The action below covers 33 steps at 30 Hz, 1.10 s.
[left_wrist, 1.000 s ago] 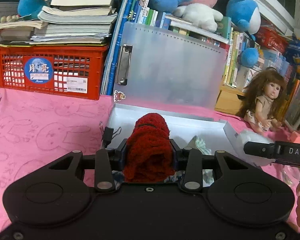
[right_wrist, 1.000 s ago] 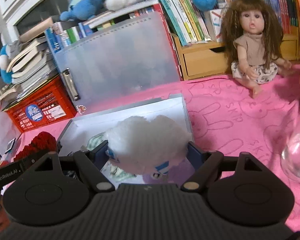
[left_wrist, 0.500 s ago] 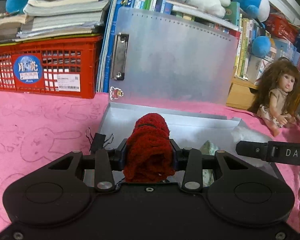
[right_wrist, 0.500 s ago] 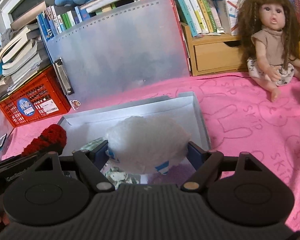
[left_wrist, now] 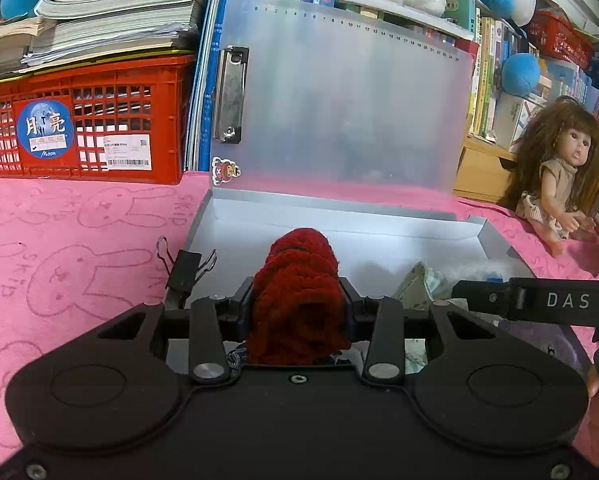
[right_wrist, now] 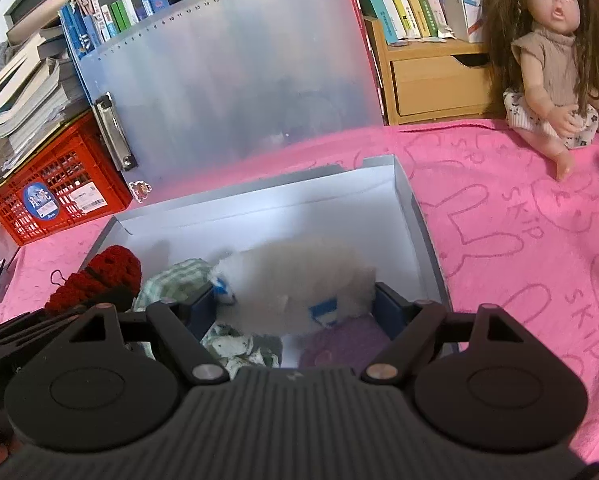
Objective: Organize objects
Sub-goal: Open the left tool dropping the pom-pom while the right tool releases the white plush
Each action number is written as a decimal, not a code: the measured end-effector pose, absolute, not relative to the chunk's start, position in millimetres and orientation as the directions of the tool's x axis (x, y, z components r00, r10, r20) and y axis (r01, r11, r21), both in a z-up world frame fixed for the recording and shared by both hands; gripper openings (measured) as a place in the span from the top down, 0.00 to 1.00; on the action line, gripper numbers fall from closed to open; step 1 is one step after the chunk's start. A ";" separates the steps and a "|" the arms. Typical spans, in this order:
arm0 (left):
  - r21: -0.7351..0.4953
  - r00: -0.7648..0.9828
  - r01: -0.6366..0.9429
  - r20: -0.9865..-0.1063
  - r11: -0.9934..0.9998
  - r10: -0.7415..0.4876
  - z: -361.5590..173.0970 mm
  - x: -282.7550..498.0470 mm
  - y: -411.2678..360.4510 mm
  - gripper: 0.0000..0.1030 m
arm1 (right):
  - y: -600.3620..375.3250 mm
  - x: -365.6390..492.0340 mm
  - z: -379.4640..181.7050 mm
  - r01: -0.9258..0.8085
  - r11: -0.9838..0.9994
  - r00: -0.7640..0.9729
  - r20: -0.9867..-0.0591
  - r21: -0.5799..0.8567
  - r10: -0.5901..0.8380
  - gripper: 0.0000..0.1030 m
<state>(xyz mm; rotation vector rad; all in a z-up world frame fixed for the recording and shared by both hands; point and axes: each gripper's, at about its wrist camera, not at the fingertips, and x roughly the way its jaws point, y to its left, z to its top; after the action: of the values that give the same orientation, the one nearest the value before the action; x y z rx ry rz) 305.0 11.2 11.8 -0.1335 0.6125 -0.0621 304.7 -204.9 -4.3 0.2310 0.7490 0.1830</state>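
Observation:
My left gripper (left_wrist: 299,312) is shut on a dark red knitted roll (left_wrist: 299,292) and holds it over the near left part of an open grey box (left_wrist: 339,216). My right gripper (right_wrist: 295,304) has opened wide around a white fluffy item (right_wrist: 299,276), which looks blurred between the jaws over the box (right_wrist: 415,208). The red roll (right_wrist: 107,272) also shows at the left in the right wrist view. Patterned cloths (right_wrist: 239,348) lie in the box below.
A frosted clipboard (left_wrist: 339,100) leans behind the box. A red crate (left_wrist: 83,120) with stacked books stands at the back left. A doll (right_wrist: 555,56) sits at the right on the pink cloth. A black binder clip (left_wrist: 183,272) lies by the box's left wall.
Both grippers have moved forward over the box. The right jaws have spread apart and the white fluffy item has sunk lower between them.

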 end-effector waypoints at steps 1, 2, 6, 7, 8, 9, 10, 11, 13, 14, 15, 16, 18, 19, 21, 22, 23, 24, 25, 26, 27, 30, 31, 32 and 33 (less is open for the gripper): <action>-0.142 0.818 0.021 -0.567 0.990 -0.099 12.1 304.6 10.8 0.61 | -204.8 304.7 -4.5 -0.082 0.959 0.718 -0.651 0.272 0.246 0.21; -0.140 0.819 0.025 -0.565 0.990 -0.101 12.9 304.0 10.3 0.61 | -205.1 304.4 -4.3 -0.084 0.958 0.718 -0.650 0.275 0.250 0.19; -0.124 0.835 0.046 -0.540 0.991 -0.107 20.6 297.1 6.4 0.46 | -208.7 301.0 -1.3 -0.088 0.950 0.725 -0.635 0.300 0.268 0.13; -0.121 0.839 0.049 -0.534 0.991 -0.107 23.2 295.1 5.3 0.43 | -209.7 300.0 0.0 -0.085 0.948 0.727 -0.631 0.306 0.269 0.13; -0.118 0.842 0.053 -0.528 0.992 -0.108 25.9 293.0 4.3 0.38 | -210.5 298.6 1.5 -0.083 0.947 0.729 -0.629 0.310 0.269 0.13; -0.115 0.846 0.056 -0.522 0.992 -0.109 29.5 290.5 3.3 0.34 | -211.4 297.2 3.4 -0.082 0.947 0.731 -0.627 0.312 0.270 0.12; -0.112 0.848 0.059 -0.518 0.992 -0.109 32.5 288.1 2.8 0.33 | -212.1 295.8 5.2 -0.081 0.946 0.732 -0.625 0.313 0.270 0.12; -0.108 0.850 0.061 -0.515 0.992 -0.108 35.9 285.2 2.1 0.32 | -213.5 293.3 7.5 -0.081 0.945 0.735 -0.621 0.316 0.271 0.12; -0.101 0.849 0.062 -0.518 0.993 -0.106 43.9 278.3 0.9 0.30 | -216.9 287.5 13.7 -0.086 0.942 0.739 -0.613 0.324 0.278 0.11; -0.101 0.850 0.066 -0.516 0.993 -0.109 48.0 274.2 0.7 0.28 | -219.0 283.9 17.4 -0.089 0.940 0.742 -0.609 0.328 0.282 0.10; -0.105 0.852 0.073 -0.510 0.992 -0.117 52.7 268.8 1.1 0.26 | -221.3 279.7 21.2 -0.095 0.938 0.744 -0.602 0.334 0.290 0.10; -0.111 0.855 0.079 -0.504 0.991 -0.125 56.1 263.8 1.6 0.25 | -223.4 275.5 24.8 -0.100 0.936 0.747 -0.595 0.338 0.295 0.10; -0.118 0.855 0.097 -0.499 0.988 -0.144 62.6 253.6 2.4 0.23 | -226.0 265.3 31.9 -0.106 0.937 0.755 -0.586 0.333 0.294 0.09; -0.117 0.855 0.103 -0.498 0.988 -0.148 65.2 249.2 2.1 0.23 | -226.3 260.4 34.6 -0.111 0.939 0.759 -0.582 0.326 0.292 0.09; -0.113 0.856 0.114 -0.493 0.987 -0.155 69.9 237.2 1.6 0.22 | -226.1 249.8 39.7 -0.125 0.944 0.761 -0.580 0.307 0.289 0.08; -0.112 0.856 0.121 -0.491 0.986 -0.161 71.6 231.8 1.6 0.22 | -225.8 244.3 42.3 -0.132 0.946 0.764 -0.578 0.297 0.288 0.08; -0.112 0.856 0.128 -0.489 0.985 -0.167 72.8 226.1 1.4 0.21 | -225.4 238.4 44.6 -0.139 0.948 0.767 -0.574 0.287 0.286 0.08; -0.111 0.857 0.136 -0.486 0.984 -0.173 73.9 219.1 1.4 0.21 | -225.3 232.7 46.7 -0.142 0.949 0.771 -0.570 0.280 0.283 0.07; -0.110 0.857 0.142 -0.484 0.984 -0.178 75.0 213.2 1.6 0.21 | -225.3 226.6 48.8 -0.146 0.950 0.774 -0.567 0.275 0.282 0.07; -0.109 0.857 0.149 -0.482 0.983 -0.183 76.0 206.5 1.9 0.20 | -225.2 220.8 50.7 -0.150 0.950 0.777 -0.562 0.273 0.284 0.07; -0.109 0.858 0.154 -0.478 0.982 -0.188 76.2 199.2 2.4 0.20 | -224.9 215.4 52.2 -0.156 0.950 0.779 -0.557 0.271 0.287 0.06; -0.120 0.861 0.172 -0.465 0.978 -0.208 75.9 179.1 6.3 0.18 | -222.5 198.4 55.5 -0.168 0.952 0.790 -0.544 0.254 0.284 0.06; -0.125 0.859 0.176 -0.465 0.976 -0.214 75.3 173.9 7.5 0.18 | -221.3 193.6 56.1 -0.172 0.954 0.793 -0.540 0.246 0.282 0.05; -0.128 0.856 0.181 -0.467 0.975 -0.221 74.8 167.7 8.8 0.18 | -220.3 188.0 56.7 -0.178 0.955 0.796 -0.536 0.237 0.282 0.05; -0.128 0.855 0.185 -0.468 0.974 -0.223 73.9 162.2 9.7 0.18 | -219.3 181.9 57.2 -0.185 0.956 0.799 -0.531 0.229 0.282 0.05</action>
<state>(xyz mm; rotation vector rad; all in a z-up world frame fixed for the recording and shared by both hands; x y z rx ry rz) 162.2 9.7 73.9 -0.0797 0.5016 -0.2147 181.9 -219.2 57.2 0.1690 0.5946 0.2519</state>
